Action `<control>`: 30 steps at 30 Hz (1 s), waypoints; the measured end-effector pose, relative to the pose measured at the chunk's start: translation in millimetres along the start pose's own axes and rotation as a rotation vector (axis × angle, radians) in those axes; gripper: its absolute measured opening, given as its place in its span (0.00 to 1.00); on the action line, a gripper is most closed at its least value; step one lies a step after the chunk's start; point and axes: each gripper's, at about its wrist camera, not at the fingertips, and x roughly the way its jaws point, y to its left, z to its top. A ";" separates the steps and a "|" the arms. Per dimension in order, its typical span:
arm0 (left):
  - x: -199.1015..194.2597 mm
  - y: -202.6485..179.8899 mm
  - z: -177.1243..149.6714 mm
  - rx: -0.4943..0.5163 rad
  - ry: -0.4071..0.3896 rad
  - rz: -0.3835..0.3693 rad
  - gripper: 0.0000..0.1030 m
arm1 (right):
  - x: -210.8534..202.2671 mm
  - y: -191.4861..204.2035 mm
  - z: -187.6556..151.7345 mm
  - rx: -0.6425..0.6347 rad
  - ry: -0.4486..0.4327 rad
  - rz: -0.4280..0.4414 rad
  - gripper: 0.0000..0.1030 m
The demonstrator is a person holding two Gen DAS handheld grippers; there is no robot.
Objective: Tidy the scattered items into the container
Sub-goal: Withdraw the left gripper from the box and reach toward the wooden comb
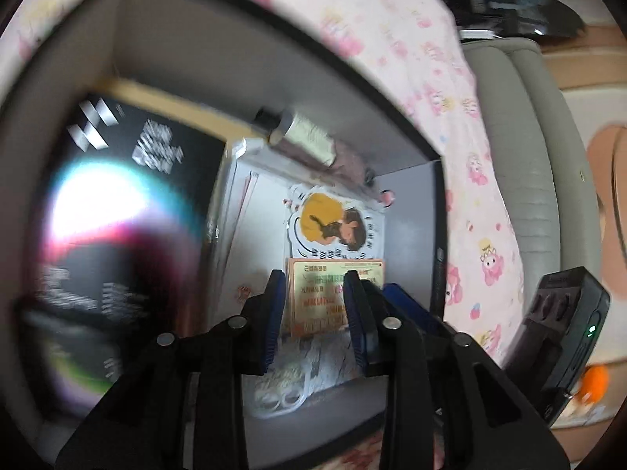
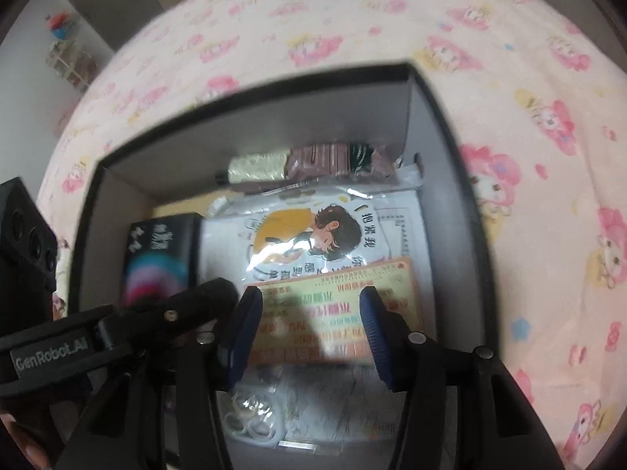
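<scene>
- The step in hand looks like the end of a placing move: both grippers hang over the open dark box (image 2: 443,180), which sits on a bed with a pink cartoon-print sheet (image 2: 352,11).
- The left gripper (image 1: 315,305) has its jaws part spread, nothing pinched; the orange card (image 1: 333,297) seen between them lies flat below on the box contents.
- The right gripper (image 2: 309,329) is spread wider and also empty, with the same orange card (image 2: 337,305) lying under it.
- Already in the box: a black carton (image 2: 156,258) on the left, a clear packet with a cartoon figure (image 2: 309,235), a small bottle (image 2: 254,168) and a brown wrapper (image 2: 337,160) at the far wall, and clear plastic rings (image 2: 250,423) near the front.
- Next, I judge, each gripper must lift clear of the box walls and seek any item left outside; none shows on the sheet here.
- The two grippers are close together, so they could knock each other or the rim.
</scene>
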 end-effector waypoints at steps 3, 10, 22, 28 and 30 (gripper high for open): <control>-31.7 -16.3 -4.2 0.095 -0.097 0.064 0.36 | -31.9 8.2 -12.8 -0.015 -0.104 -0.033 0.53; -109.4 -20.6 -46.4 0.300 -0.263 0.202 0.56 | -90.1 22.8 -51.1 0.010 -0.289 -0.059 0.59; -199.2 -3.9 -114.4 0.405 -0.410 0.315 0.59 | -139.5 83.5 -109.7 -0.064 -0.380 -0.073 0.62; -232.4 39.3 -122.4 0.362 -0.415 0.338 0.59 | -138.9 130.4 -127.1 -0.151 -0.376 -0.057 0.62; -243.5 55.6 -127.4 0.344 -0.427 0.365 0.59 | -133.4 147.5 -131.2 -0.186 -0.355 -0.039 0.62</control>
